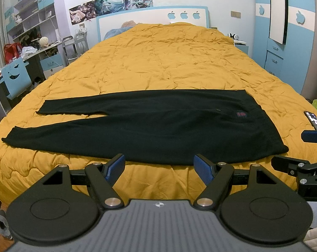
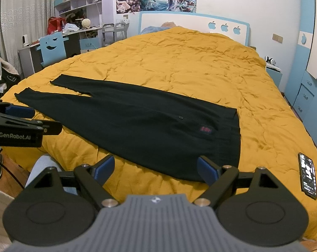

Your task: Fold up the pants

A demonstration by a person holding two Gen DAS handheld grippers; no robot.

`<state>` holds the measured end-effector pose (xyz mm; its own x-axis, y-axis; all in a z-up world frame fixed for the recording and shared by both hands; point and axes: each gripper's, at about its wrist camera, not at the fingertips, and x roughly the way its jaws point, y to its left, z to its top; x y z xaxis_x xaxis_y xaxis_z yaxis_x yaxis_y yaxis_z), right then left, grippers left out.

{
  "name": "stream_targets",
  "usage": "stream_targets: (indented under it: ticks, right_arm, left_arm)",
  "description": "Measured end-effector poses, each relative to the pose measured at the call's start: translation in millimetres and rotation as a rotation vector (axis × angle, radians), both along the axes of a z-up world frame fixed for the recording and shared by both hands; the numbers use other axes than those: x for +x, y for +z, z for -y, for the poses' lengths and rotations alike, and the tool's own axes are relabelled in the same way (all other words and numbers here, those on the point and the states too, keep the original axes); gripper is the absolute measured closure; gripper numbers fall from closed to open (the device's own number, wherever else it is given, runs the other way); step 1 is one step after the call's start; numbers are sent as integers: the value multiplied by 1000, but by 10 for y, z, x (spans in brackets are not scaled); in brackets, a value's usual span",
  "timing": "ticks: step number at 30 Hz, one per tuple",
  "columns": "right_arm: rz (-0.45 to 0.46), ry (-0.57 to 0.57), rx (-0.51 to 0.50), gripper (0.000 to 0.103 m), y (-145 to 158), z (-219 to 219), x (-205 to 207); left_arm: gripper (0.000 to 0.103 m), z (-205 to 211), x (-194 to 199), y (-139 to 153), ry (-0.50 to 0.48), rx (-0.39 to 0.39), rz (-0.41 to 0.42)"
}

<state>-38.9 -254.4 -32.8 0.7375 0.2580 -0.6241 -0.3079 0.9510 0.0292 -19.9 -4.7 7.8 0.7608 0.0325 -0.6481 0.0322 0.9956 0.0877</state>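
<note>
Pants (image 1: 137, 130) lay flat ahead of both fingers, judged soft, limp; we'd pinch near edge. Left gripper (image 1: 159, 169) and right gripper (image 2: 156, 169) spread, empty.

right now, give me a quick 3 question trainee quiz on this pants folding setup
1. True or false: the black pants are already folded in half on the yellow quilt.
2. Multiple choice: what lies on the quilt past the waistband end? A) a phone B) a book C) a pillow
3. Fill in: the left gripper and the right gripper both stand ____, holding nothing.

Key
1. False: the pants lie spread flat, both legs apart at the cuffs.
2. A
3. open
</note>
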Motion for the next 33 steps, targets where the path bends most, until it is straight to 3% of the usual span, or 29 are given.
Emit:
stream_targets:
  ticks: [18, 24, 28, 31, 33]
  right_arm:
    - [-23, 1, 12, 21, -24, 12, 84]
    - [-4, 14, 11, 21, -96, 83, 208]
    - [32, 63, -49, 21, -134, 146, 325]
    - [34, 115, -117, 27, -190, 219, 458]
    - [19, 159, -147, 45, -254, 286, 562]
  left_arm:
    - [16, -39, 43, -26, 22, 9, -7]
    - [16, -218, 162, -33, 35, 39, 10]
    - [20, -447, 276, 8, 37, 52, 37]
    - [20, -602, 378, 38, 28, 123, 70]
    - [22, -720, 457, 48, 11, 152, 83]
